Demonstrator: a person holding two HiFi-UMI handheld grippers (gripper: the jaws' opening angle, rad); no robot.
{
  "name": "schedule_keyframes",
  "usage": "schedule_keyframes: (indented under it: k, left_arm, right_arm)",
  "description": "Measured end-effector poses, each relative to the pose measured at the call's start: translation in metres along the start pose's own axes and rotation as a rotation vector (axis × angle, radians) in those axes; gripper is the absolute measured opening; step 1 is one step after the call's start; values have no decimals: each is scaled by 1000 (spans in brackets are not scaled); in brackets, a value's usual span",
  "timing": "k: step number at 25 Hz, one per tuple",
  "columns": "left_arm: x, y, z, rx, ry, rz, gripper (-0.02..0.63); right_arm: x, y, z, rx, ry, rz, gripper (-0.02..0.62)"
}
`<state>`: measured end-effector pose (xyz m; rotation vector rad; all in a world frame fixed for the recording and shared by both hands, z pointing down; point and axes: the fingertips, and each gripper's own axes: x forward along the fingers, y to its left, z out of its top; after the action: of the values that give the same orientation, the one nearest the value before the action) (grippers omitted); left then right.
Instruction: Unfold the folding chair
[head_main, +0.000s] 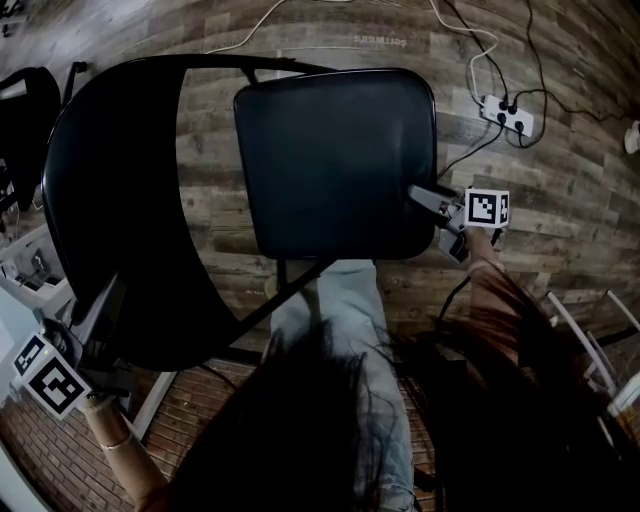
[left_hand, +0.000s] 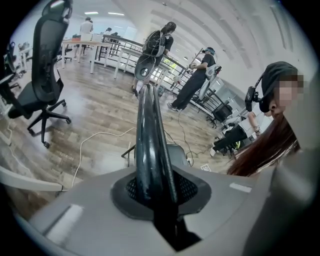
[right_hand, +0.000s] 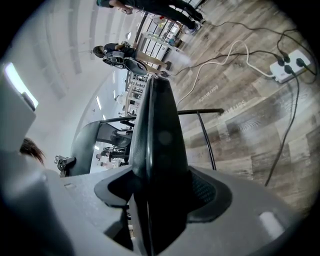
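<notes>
Seen from above, the black folding chair stands on the wood floor with its curved backrest (head_main: 120, 200) at left and its square seat (head_main: 335, 160) in the middle. My left gripper (head_main: 112, 292) is at the lower left, shut on the backrest's lower edge. In the left gripper view that backrest edge (left_hand: 150, 135) runs up between the pads of the left gripper (left_hand: 155, 195). My right gripper (head_main: 415, 193) holds the seat's right edge. In the right gripper view the seat edge (right_hand: 160, 130) fills the gap of the right gripper (right_hand: 160, 192), whose jaws stand wide.
A white power strip (head_main: 508, 115) with black and white cables lies on the floor beyond the seat. A black office chair (left_hand: 42, 85) stands to the left. White rack legs (head_main: 590, 340) are at right. The person's legs (head_main: 340, 340) are just behind the chair. Other people (left_hand: 197, 80) stand further off.
</notes>
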<state>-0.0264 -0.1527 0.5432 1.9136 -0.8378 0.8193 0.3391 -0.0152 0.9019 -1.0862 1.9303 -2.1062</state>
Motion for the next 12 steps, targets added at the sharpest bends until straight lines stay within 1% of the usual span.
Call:
schedule_keyframes:
  k: [4, 10, 12]
  left_arm:
    - [1, 3, -1, 4, 4, 0, 61]
    - [5, 7, -3, 5, 9, -14, 60]
    - [5, 7, -3, 1, 11, -21, 60]
  right_arm:
    - [2, -1, -4, 47, -6, 10, 298]
    - [-2, -14, -7, 48, -2, -55, 305]
    - [-3, -15, -8, 50, 0, -61, 307]
